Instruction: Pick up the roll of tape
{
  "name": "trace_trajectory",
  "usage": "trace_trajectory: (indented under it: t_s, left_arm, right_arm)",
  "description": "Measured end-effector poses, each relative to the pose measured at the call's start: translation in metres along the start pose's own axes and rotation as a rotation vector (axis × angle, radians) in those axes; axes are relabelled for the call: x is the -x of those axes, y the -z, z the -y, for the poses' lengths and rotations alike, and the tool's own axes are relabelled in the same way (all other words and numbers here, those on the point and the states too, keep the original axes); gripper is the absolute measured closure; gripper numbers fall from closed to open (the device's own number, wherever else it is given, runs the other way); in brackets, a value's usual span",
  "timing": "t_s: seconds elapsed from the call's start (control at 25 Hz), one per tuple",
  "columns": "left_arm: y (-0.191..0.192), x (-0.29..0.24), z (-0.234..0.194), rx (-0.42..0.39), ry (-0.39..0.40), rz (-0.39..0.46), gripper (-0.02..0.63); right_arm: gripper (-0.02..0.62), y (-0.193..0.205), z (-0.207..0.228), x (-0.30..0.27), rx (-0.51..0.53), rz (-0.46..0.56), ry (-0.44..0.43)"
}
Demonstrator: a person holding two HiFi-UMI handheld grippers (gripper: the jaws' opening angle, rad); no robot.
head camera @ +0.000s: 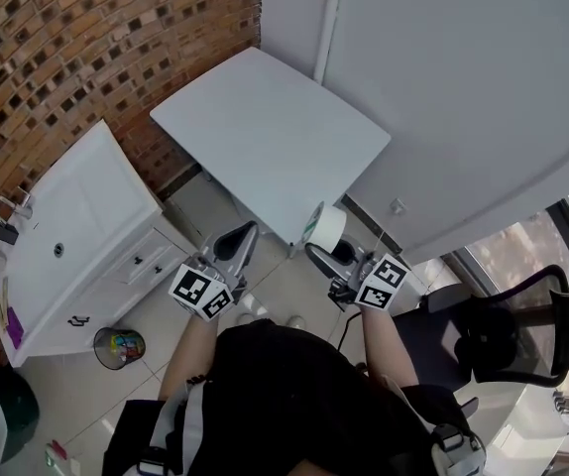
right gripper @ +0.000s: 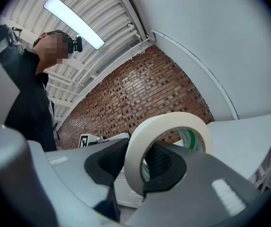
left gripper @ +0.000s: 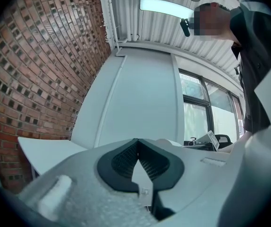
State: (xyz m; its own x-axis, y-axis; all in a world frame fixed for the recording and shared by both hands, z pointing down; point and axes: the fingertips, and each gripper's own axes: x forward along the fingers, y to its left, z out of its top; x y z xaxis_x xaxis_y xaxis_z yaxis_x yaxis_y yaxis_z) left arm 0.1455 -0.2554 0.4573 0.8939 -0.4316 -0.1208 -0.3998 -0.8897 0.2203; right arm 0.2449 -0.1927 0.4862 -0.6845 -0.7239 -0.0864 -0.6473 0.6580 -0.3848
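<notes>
The roll of tape [head camera: 326, 228] is off the table [head camera: 275, 137], held in the air in the right gripper [head camera: 332, 254], in front of the table's near corner in the head view. In the right gripper view the cream-coloured roll [right gripper: 131, 160] stands on edge, with one dark ribbed pad against its outer face and the other pad inside the hole, so the jaws pinch the wall of the ring at a middling width. Green print shows on the inside of its core. The left gripper [head camera: 237, 244] hangs beside it, to the left and well apart from the roll. In its own view its two black pads [left gripper: 126, 160] meet at the tips with nothing between them. The cube with square markers [head camera: 202, 294] on the left gripper and its twin [head camera: 382, 284] on the right face up toward the head camera. A brick wall [head camera: 66, 48] rises left of the table, a white cabinet [head camera: 76, 226] stands beneath it, and a small waste bin [head camera: 119, 347] sits on the floor by the cabinet. A black office chair [head camera: 522, 325] stands at the right.
</notes>
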Motion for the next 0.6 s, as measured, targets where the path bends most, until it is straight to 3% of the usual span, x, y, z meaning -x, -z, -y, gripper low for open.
trace_trajectory:
  t_s: [0.32, 0.6]
  left_arm:
    - [-0.001, 0.003, -0.006, 0.008, -0.039, 0.022, 0.604]
    - [-0.005, -0.008, -0.003, -0.002, 0.007, 0.031, 0.604]
  right_arm:
    - [0.479, -0.005, 0.003, 0.001, 0.026, -0.01, -0.011]
    - [0.479, -0.003, 0.004, 0.0, 0.023, -0.014, -0.007]
